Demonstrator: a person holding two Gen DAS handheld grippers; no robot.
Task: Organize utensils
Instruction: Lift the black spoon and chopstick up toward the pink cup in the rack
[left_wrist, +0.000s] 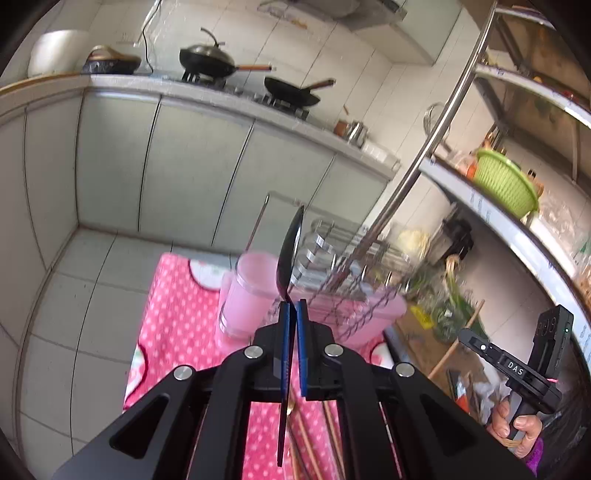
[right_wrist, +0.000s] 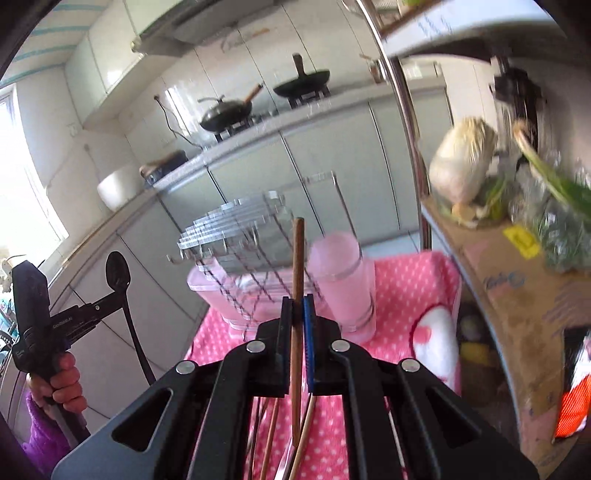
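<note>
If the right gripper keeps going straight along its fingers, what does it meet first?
Most likely the pink cup just ahead of the right gripper, with the held chopstick reaching it first; the dish rack sits slightly left. Depth is unclear.

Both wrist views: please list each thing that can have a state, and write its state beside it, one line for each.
left gripper: shut on the black spoon
black spoon: held, bowl up
right gripper: shut on the brown chopstick
brown chopstick: held, pointing up
pink cup: upright on the dotted cloth
clear rack: standing beside the cup
lidded wok: on the stove
open pan: on the stove
</note>
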